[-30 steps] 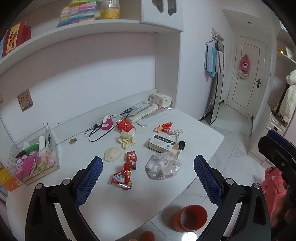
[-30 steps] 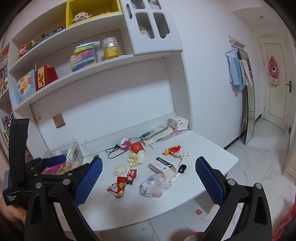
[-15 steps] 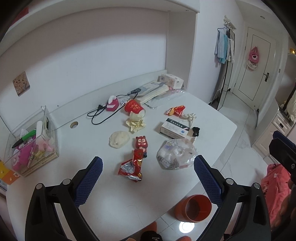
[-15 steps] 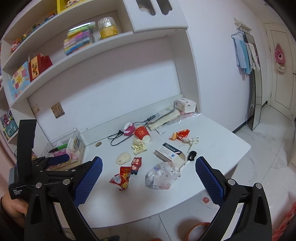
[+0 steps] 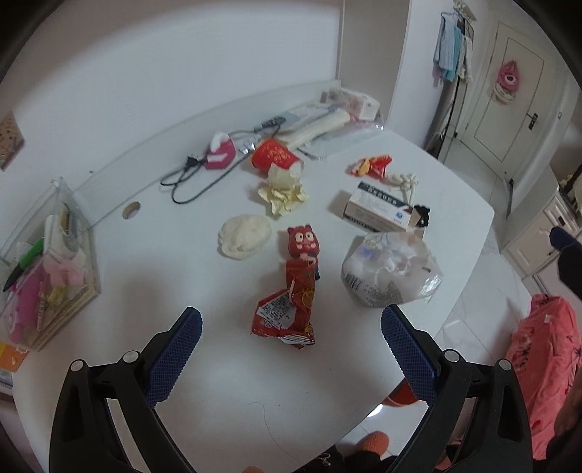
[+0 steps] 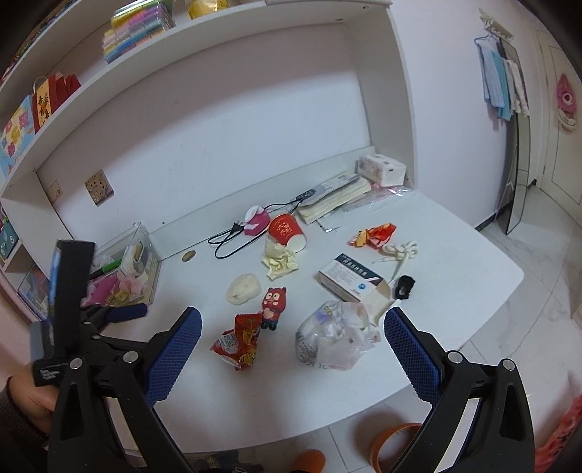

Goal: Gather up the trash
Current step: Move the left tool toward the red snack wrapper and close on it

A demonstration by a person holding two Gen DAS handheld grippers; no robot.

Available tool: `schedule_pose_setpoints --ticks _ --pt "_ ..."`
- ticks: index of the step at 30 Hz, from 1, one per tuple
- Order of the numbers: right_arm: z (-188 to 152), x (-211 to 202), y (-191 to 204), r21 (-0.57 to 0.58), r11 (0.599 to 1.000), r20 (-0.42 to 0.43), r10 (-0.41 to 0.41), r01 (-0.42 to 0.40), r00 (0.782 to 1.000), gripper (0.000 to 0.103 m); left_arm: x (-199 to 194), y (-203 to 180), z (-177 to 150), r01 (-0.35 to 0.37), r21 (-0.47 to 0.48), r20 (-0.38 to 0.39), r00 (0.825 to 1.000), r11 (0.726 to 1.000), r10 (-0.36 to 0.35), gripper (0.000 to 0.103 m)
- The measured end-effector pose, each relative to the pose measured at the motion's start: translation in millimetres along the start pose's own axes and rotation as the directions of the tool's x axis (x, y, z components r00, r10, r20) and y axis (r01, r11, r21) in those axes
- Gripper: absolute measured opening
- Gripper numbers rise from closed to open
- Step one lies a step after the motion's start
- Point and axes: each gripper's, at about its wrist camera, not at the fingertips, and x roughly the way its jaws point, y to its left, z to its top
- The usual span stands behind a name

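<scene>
Since the red wrapper [image 5: 287, 313] is light, crinkly foil lying mid-desk [image 5: 109, 291] at 12 o'clock of the left gripper [image 5: 291, 349], pinch its crumpled middle. Both the left and right gripper [image 6: 291, 349] gape wide, holding nothing. At 2 o'clock lies a soft plastic bag [image 5: 391, 271]; an orange bin [image 6: 396, 442] stands on the floor below the desk edge.

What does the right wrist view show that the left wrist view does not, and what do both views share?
Only the right wrist view shows the shelf with coloured stacks, the red paper bags and the left gripper from the side. Only the left wrist view shows the door and a pink garment. Both show the white desk, the red snack wrapper, the crumpled clear bag, the tipped red cup and the orange bin below.
</scene>
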Motion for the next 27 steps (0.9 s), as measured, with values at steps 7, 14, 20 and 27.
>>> schedule_pose_setpoints --ticks 7,14,20,27 --pt "-3.2 31.2 -1.1 0.036 0.999 -0.064 0.018 -0.015 0.998 0.098 49.9 10.8 1.4 0.078 0.043 -0.116 0.991 0.996 -0.073 0.097" --pt "-10.3 53.5 -3.7 0.069 0.998 -0.097 -0.006 0.013 0.995 0.098 86.5 10.3 3.4 0.083 0.134 -0.172 0.983 0.988 -0.059 0.097" --pt "-15.7 65.4 -1.8 0.094 0.995 -0.112 -0.01 0.02 0.994 0.098 114.4 11.3 5.1 0.137 0.146 -0.216 0.971 0.98 -0.104 0.097" --pt "-18.2 74.5 4.9 0.087 0.996 -0.119 -0.012 0.023 0.993 0.098 128.9 11.0 3.0 0.134 0.188 -0.232 0.969 0.973 -0.088 0.097"
